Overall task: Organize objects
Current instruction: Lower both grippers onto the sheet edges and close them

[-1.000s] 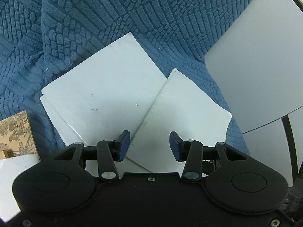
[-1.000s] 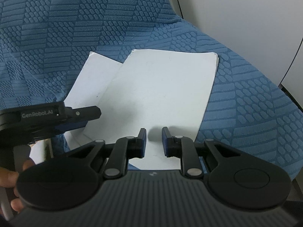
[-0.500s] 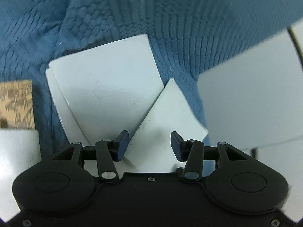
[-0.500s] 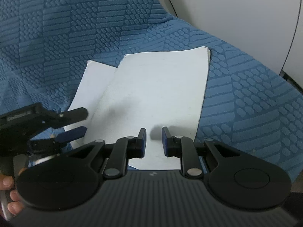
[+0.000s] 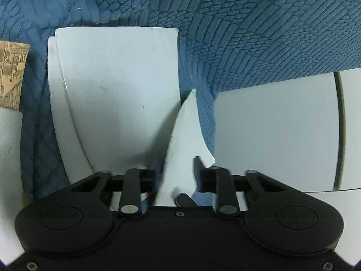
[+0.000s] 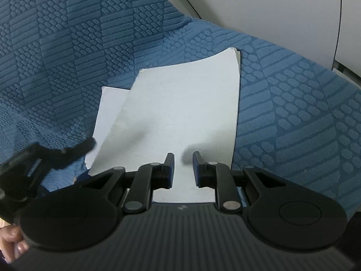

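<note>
- The left hand-held gripper (image 5: 178, 176) is closing its jaws around the near corner of a white sheet (image 5: 187, 140), which rises between the fingers and curls, so the pads seem to be catching its edge; I judge this a pinch meant to lift that sheet free.
- A second white sheet (image 5: 117, 94) lies flat on the blue textured cover (image 5: 259, 33), with another edge showing beneath its left side; the pinched sheet overlaps its right lower edge, likely why it is taken first.
- The right hand-held gripper (image 6: 182, 167) hovers over the large white sheet (image 6: 180, 117) with a narrow gap between its pads, which show nothing gripped; whether the tips touch the paper I cannot tell. It looks posed to steady the pile.
- A brown printed card (image 5: 11, 72) lies at the left edge, apart from the sheets, probably awaiting sorting.
- A person's fingers (image 6: 11, 246) show at the lower left.
</note>
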